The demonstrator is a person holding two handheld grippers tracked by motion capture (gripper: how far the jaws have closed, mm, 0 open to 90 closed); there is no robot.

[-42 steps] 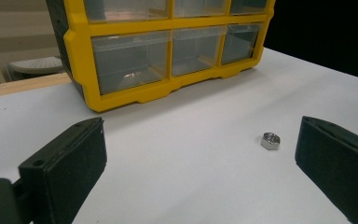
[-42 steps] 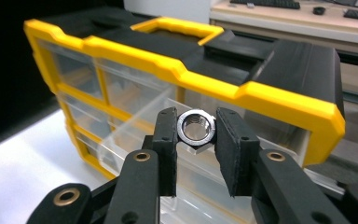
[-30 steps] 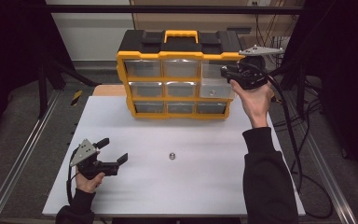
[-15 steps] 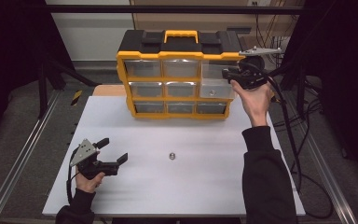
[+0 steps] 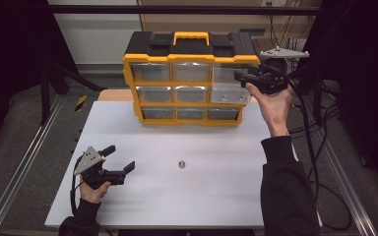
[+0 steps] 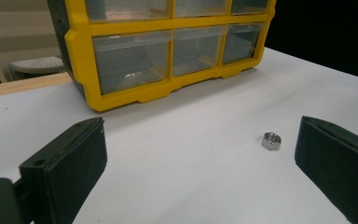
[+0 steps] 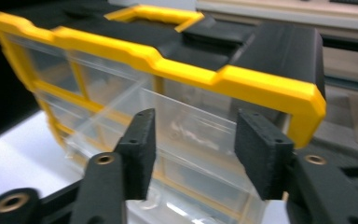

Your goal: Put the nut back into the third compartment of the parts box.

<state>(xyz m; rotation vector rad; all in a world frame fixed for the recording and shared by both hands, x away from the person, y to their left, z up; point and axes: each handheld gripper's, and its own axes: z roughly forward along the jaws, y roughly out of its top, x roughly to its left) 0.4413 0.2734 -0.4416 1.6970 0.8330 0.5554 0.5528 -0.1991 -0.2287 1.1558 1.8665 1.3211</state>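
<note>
A yellow and black organizer (image 5: 192,49) with clear drawers stands at the back of the white table (image 5: 216,196). In its right column a clear drawer (image 7: 191,121) sticks out partway. My right gripper (image 5: 243,77) hovers at that drawer's front. Its jaws have just been opening and now stand apart (image 7: 193,144), with the drawer's front edge in the gap and neither pad pressing on it. My left gripper (image 5: 119,158) rests low at the table's front left, open and holding nothing (image 6: 200,158). A small steel nut (image 5: 181,164) lies on the table to its right (image 6: 271,141).
Metal rails run along both sides of the table (image 5: 24,167). Cables trail off to the right behind the right hand (image 5: 320,123). A wooden board edge (image 5: 115,96) shows left of the organizer.
The right gripper's jaws have parted at the drawer front, and the right hand has shifted only slightly. The left gripper and the nut have stayed put.
</note>
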